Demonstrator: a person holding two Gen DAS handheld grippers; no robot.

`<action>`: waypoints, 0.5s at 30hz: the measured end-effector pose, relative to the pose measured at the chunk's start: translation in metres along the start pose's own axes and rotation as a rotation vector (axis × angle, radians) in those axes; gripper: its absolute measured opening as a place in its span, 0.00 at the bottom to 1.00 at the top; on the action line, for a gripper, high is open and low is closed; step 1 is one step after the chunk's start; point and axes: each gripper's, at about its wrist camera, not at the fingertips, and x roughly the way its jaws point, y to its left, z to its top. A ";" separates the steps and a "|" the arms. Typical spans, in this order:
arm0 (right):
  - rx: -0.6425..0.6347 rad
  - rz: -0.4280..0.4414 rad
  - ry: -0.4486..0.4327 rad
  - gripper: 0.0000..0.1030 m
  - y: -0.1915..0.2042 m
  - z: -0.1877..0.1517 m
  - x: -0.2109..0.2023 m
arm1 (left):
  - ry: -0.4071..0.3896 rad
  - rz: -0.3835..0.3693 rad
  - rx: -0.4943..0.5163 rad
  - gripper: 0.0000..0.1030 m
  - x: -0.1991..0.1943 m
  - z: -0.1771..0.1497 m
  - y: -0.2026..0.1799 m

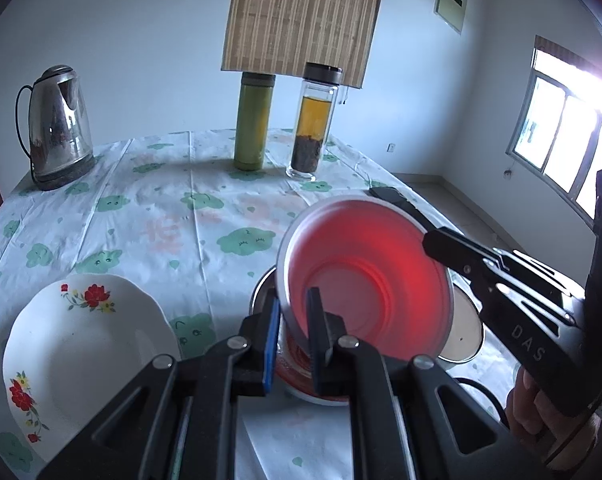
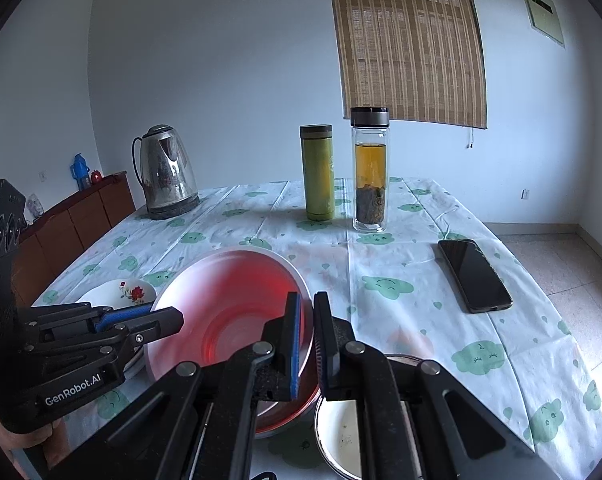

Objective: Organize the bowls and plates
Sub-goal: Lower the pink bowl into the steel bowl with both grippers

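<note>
A thin red plastic bowl is held tilted above the table, and it also shows in the right wrist view. My left gripper is shut on its near rim. My right gripper is shut on the opposite rim; it appears in the left wrist view at the bowl's right. Below the red bowl stands a metal bowl, seen in the right wrist view with a white inside. A white plate with red flowers lies on the table to the left.
A steel kettle, a green flask and a glass tea bottle stand at the back of the cloud-print tablecloth. A black phone lies at the right. A wooden cabinet stands left of the table.
</note>
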 end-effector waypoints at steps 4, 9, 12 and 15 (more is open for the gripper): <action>0.007 -0.004 0.004 0.07 -0.003 -0.001 0.003 | 0.013 -0.001 0.003 0.10 0.004 -0.002 -0.001; 0.015 0.001 0.020 0.07 -0.004 -0.003 0.008 | 0.023 0.005 0.005 0.10 0.007 -0.004 0.000; 0.013 -0.001 0.028 0.07 -0.004 -0.004 0.010 | 0.036 0.005 0.005 0.10 0.010 -0.006 0.000; 0.018 -0.002 0.040 0.07 -0.006 -0.005 0.013 | 0.043 0.005 0.006 0.10 0.012 -0.007 -0.001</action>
